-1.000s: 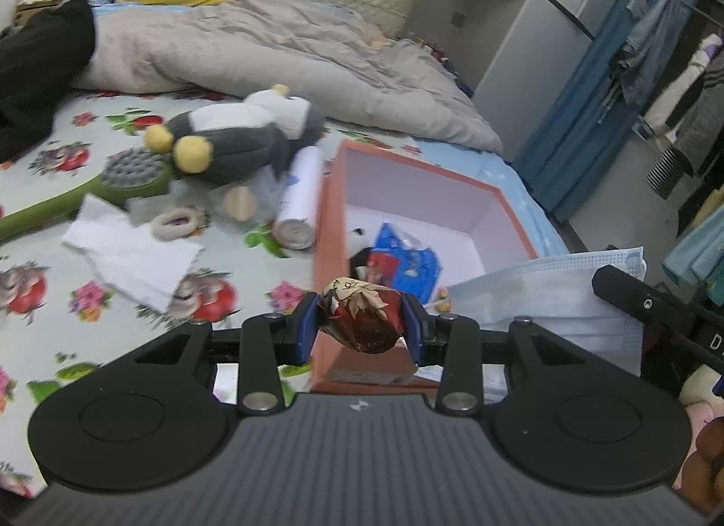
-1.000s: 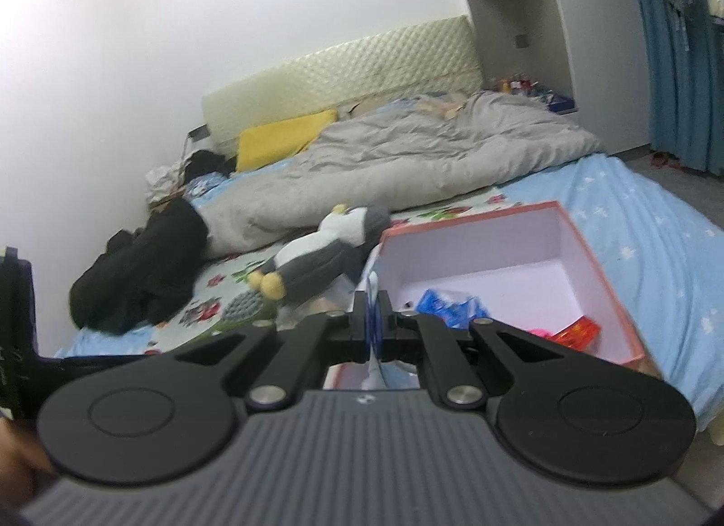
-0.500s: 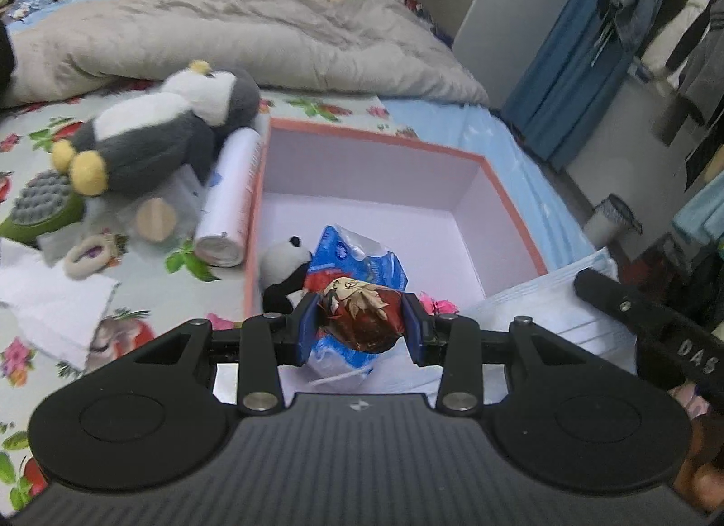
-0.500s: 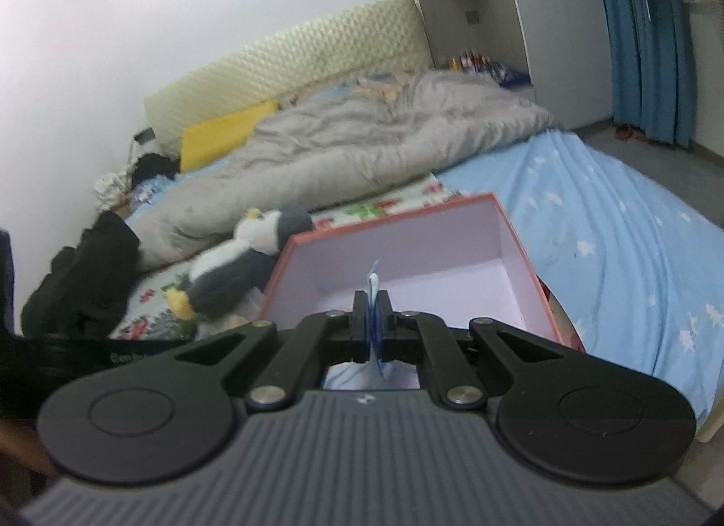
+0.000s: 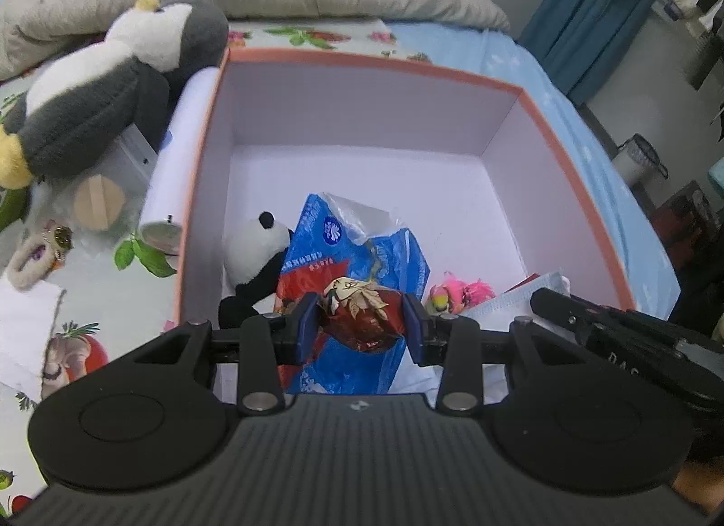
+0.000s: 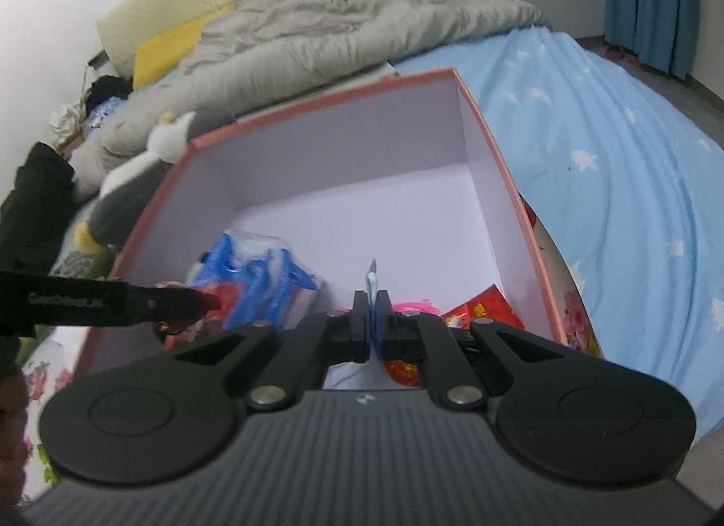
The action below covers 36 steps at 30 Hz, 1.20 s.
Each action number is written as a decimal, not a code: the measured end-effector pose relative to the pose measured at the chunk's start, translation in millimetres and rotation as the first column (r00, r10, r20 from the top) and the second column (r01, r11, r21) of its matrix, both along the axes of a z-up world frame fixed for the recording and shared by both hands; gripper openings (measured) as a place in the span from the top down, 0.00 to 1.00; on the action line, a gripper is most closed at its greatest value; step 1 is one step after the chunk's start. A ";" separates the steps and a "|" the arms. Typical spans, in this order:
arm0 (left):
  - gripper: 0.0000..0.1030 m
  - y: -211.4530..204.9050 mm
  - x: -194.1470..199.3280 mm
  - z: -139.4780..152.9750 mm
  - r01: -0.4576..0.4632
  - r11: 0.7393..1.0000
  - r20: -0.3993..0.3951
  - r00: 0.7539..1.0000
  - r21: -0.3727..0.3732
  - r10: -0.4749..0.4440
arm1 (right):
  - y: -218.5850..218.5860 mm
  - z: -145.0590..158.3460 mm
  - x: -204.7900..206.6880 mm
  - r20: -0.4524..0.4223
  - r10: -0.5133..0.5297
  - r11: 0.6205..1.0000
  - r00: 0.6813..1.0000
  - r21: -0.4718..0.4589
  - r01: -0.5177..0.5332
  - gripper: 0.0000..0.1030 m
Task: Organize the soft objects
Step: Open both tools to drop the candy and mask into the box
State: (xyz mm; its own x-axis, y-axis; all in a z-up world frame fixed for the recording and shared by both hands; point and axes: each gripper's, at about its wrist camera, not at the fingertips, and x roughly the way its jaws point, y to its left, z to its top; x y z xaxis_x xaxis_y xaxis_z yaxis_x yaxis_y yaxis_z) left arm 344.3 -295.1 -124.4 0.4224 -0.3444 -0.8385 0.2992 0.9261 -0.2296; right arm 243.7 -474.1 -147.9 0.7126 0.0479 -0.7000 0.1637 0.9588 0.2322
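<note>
My left gripper [image 5: 359,322] is shut on a dark red crinkly snack packet [image 5: 362,315] and holds it over the near part of a pink-rimmed box [image 5: 565,150]. In the box lie a small panda plush [image 5: 253,250], a blue plastic bag [image 5: 357,254], a pink fluffy toy [image 5: 457,293] and a red packet [image 6: 484,311]. My right gripper [image 6: 372,322] is shut on a light blue face mask [image 6: 372,286], whose white edge shows in the left wrist view [image 5: 511,300], over the box's near right side [image 6: 511,191].
A big grey and white penguin plush [image 5: 104,87] lies left of the box beside a white roll [image 5: 176,155], a wooden block [image 5: 95,205], a hair scrunchie [image 5: 36,250] and white tissue [image 5: 22,322]. A grey duvet [image 6: 344,28] covers the far bed.
Both grippers have moved forward and down over the box with their loads. The box now fills both views, and the mask hangs lower at the box's near right.
</note>
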 end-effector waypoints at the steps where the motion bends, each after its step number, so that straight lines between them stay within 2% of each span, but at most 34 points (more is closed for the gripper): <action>1: 0.57 -1.0 0.8 -1.8 0.002 1.000 -0.003 1.000 0.003 -0.002 | -1.2 -2.9 2.0 -0.007 0.002 1.000 1.000 0.004 -0.002 0.92; 8: 0.56 -2.7 -0.5 -4.8 0.009 1.000 -0.012 1.000 0.019 -0.009 | -9.8 -8.4 8.7 -0.015 -0.027 0.999 1.000 0.043 0.028 0.91; 10: 0.49 0.0 -1.8 -1.8 0.001 1.000 -0.014 1.000 0.017 -0.001 | -8.1 -7.7 7.9 -0.026 -0.021 0.999 0.999 0.034 0.022 0.89; 11: 0.41 1.7 -2.6 0.4 -0.006 1.000 -0.012 1.000 0.016 0.006 | -8.5 -7.2 8.1 -0.030 -0.022 0.999 0.999 0.030 0.023 0.78; 12: 0.40 3.6 -3.7 3.5 -0.019 1.000 -0.004 1.000 0.019 0.019 | -8.6 -5.9 6.7 -0.032 -0.027 0.999 0.999 0.030 0.028 0.67; 13: 0.40 5.5 -4.9 7.2 -0.023 1.000 0.005 1.000 0.016 0.023 | -8.7 -4.0 4.0 -0.027 -0.031 0.999 0.999 0.038 0.032 0.52; 15: 0.40 9.0 -8.7 15.4 -0.024 1.000 0.016 1.000 0.006 0.024 | -9.0 -0.1 -0.6 -0.010 -0.028 0.998 1.000 0.060 0.028 0.52; 21: 0.40 18.3 -33.4 46.4 -0.018 1.000 0.077 0.997 -0.015 0.019 | 1.3 20.5 -22.7 0.028 -0.030 0.998 0.999 0.049 0.028 0.52; 29: 0.40 43.3 -84.7 87.0 -0.014 0.999 0.158 0.987 -0.049 0.022 | 23.7 57.2 -64.2 0.115 -0.014 0.999 0.993 0.035 0.010 0.52; 36: 0.40 67.8 -127.4 111.0 -0.022 0.997 0.211 0.977 -0.072 0.037 | 46.8 78.6 -97.0 0.169 0.015 1.000 0.985 0.023 -0.019 0.52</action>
State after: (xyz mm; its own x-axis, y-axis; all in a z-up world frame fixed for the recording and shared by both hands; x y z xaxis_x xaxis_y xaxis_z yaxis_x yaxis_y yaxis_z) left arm 216.9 -227.2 -13.4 0.5986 -0.3826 -0.7038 0.3204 0.9196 -0.2273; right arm 146.7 -427.3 -69.3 0.8195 0.0766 -0.5679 0.1036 0.9549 0.2783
